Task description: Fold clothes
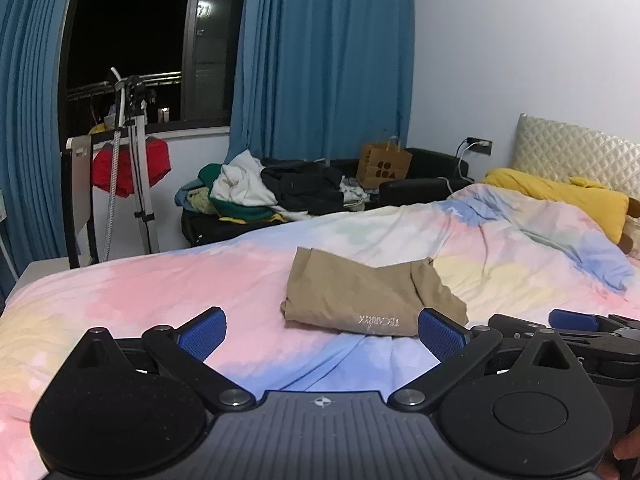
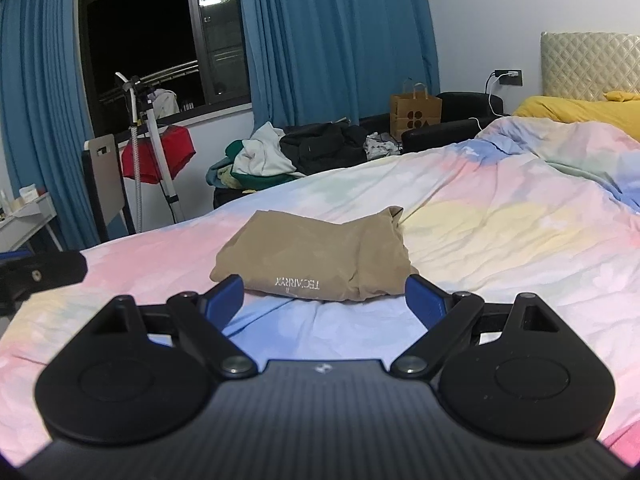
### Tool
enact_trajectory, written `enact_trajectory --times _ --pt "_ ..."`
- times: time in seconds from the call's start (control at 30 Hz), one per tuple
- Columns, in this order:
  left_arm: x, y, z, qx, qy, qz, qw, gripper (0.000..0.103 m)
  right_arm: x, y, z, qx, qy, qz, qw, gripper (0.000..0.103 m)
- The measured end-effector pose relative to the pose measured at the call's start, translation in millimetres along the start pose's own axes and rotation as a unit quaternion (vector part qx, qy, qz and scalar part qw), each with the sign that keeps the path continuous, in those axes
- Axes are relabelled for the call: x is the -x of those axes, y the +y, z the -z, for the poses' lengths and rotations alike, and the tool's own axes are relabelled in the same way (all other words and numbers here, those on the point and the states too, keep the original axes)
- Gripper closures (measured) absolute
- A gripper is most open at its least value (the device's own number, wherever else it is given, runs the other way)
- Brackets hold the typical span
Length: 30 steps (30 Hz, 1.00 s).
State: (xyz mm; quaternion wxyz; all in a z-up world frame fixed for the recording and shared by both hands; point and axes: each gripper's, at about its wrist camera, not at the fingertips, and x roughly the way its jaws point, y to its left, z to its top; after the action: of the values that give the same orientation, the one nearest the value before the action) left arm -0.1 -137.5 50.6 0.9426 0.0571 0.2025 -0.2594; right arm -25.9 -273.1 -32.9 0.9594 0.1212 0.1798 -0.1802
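Note:
A tan garment (image 1: 360, 292) lies folded into a compact bundle on the pastel bedspread (image 1: 160, 292), white lettering on its near edge. It also shows in the right wrist view (image 2: 312, 256). My left gripper (image 1: 322, 332) is open and empty, just short of the bundle's near edge, slightly to its left. My right gripper (image 2: 324, 300) is open and empty, its blue pads (image 2: 226, 296) flanking the bundle's near edge without touching it. The right gripper also shows at the right edge of the left wrist view (image 1: 580, 328).
A dark sofa (image 1: 424, 172) beyond the bed holds a pile of clothes (image 1: 272, 188) and a paper bag (image 1: 382, 166). A stand with a red garment (image 1: 132, 168) is at the left by the window. A yellow pillow (image 1: 560, 192) lies at the headboard.

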Motion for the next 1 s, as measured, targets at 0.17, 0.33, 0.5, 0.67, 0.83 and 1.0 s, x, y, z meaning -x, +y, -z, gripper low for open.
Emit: enact_trajectory --times 0.17,0.33,0.5,0.67,0.83,1.0 --pt "-0.6 -1.2 5.4 -0.011 0.003 -0.013 0.9998 0.0 0.8 5.4 4.1 0.013 -0.002 -0.004 1.0 0.014" --pt "-1.8 -2.3 8.8 -0.017 0.004 -0.016 0.9997 0.0 2.3 7.8 7.0 0.021 -0.007 -0.003 1.0 0.014" --pt "-2.3 -3.3 10.3 -0.024 0.0 -0.015 0.9996 0.0 2.6 8.2 7.0 0.02 -0.01 0.001 1.0 0.014" --pt "-2.2 -1.7 12.4 -0.024 0.0 -0.016 0.9996 0.0 2.2 9.2 7.6 0.021 -0.01 0.003 1.0 0.014" --pt "-1.1 -0.9 12.1 -0.022 -0.002 -0.018 0.9996 0.0 2.2 9.6 8.1 0.022 -0.009 0.003 1.0 0.014" --pt "-1.3 -0.4 12.5 -0.021 -0.001 -0.017 0.9996 0.0 2.1 9.1 8.5 0.021 -0.008 0.001 1.0 0.014"
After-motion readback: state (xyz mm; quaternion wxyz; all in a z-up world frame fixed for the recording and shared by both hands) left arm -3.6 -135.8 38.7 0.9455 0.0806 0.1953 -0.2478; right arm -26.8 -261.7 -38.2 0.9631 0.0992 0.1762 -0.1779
